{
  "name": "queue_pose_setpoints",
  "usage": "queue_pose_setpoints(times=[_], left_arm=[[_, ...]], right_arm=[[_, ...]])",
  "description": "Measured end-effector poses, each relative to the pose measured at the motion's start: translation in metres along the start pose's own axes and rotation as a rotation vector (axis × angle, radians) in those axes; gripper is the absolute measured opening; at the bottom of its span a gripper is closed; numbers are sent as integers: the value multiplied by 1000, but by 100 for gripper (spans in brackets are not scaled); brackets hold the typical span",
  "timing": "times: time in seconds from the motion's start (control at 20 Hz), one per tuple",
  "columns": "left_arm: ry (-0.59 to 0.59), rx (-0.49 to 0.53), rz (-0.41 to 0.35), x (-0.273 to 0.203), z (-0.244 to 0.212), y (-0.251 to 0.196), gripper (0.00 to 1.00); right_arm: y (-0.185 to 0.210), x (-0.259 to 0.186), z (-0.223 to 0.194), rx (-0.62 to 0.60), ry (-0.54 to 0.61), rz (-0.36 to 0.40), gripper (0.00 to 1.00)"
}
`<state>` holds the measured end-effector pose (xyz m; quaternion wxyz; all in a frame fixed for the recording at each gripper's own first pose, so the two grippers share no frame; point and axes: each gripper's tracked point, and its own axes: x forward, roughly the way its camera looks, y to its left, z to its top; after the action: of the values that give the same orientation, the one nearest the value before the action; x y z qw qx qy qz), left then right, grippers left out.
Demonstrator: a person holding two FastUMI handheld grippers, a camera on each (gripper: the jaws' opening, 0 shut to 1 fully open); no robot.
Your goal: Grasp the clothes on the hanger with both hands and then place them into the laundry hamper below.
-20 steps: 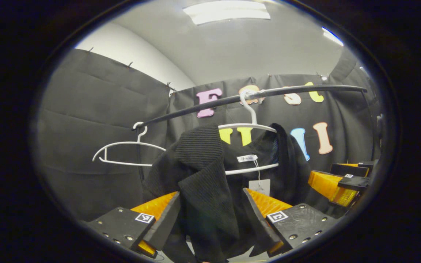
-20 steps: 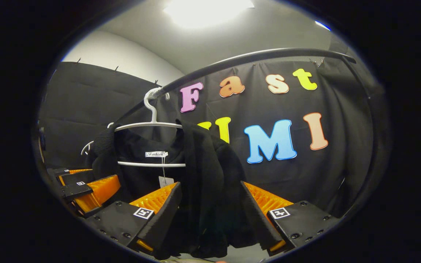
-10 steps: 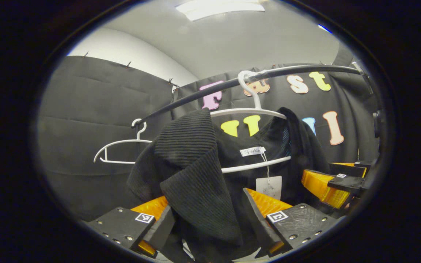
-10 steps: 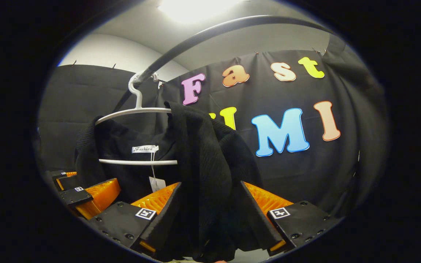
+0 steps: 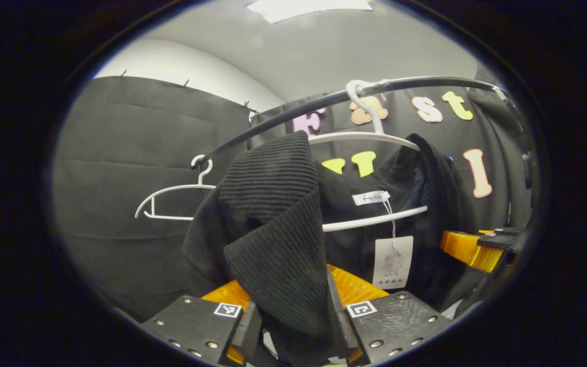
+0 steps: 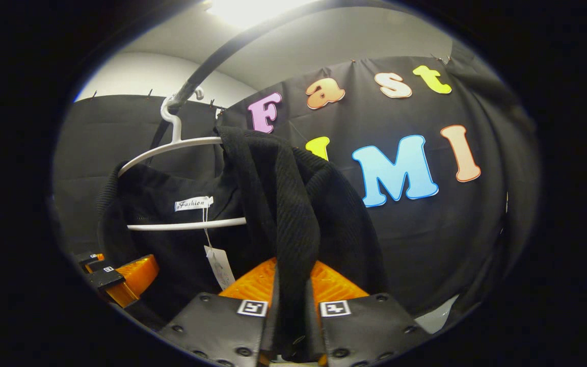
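Observation:
A black ribbed garment (image 5: 273,204) hangs on a white hanger (image 5: 370,137) hooked over a black rail (image 5: 283,120). A white tag (image 5: 393,261) dangles from its collar. In the left gripper view, my left gripper (image 5: 293,331) is shut on the garment's near shoulder fold, and the right gripper (image 5: 472,247) shows at the far right against the cloth. In the right gripper view, my right gripper (image 6: 293,326) is shut on the other shoulder's fold of the garment (image 6: 293,204), below the hanger (image 6: 171,148). The left gripper (image 6: 120,278) shows low at the left.
A second, bare white hanger (image 5: 171,201) hangs on the rail to the left of the garment. The rail (image 6: 207,76) curves overhead in the right gripper view. Black cloth walls close in behind and on both sides.
Both grippers have gone from open around the garment's shoulder folds to shut on them. Both have come closer to the hanger, which now stands higher in each view.

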<state>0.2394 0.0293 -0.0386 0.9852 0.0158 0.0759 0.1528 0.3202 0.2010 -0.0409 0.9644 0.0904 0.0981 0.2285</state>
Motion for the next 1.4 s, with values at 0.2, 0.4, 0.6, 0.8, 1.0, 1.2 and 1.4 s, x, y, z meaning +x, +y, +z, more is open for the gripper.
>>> queue_pose_setpoints(times=[0.2, 0.4, 0.6, 0.8, 1.0, 1.2, 1.4], left_arm=[[7, 21, 50, -1, -1, 20, 31], [-21, -18, 42, -10, 12, 31, 4], [-65, -15, 43, -27, 31, 43, 4], [-102, -16, 45, -48, 55, 56, 3], [-155, 22, 59, -64, 86, 78, 2], [-182, 24, 71, -68, 109, 95, 2], [-225, 72, 92, -63, 132, 108, 2]], right_arm=[[-3, -5, 6, -24, 2, 8, 1], [-35, -8, 41, -70, -122, -97, 3], [-49, -10, 71, -150, -201, -153, 1], [-57, -16, 93, -185, -260, -179, 1], [-61, -20, 112, -209, -307, -200, 1], [-70, -20, 127, -234, -352, -231, 1], [-77, -20, 141, -263, -408, -256, 1]])
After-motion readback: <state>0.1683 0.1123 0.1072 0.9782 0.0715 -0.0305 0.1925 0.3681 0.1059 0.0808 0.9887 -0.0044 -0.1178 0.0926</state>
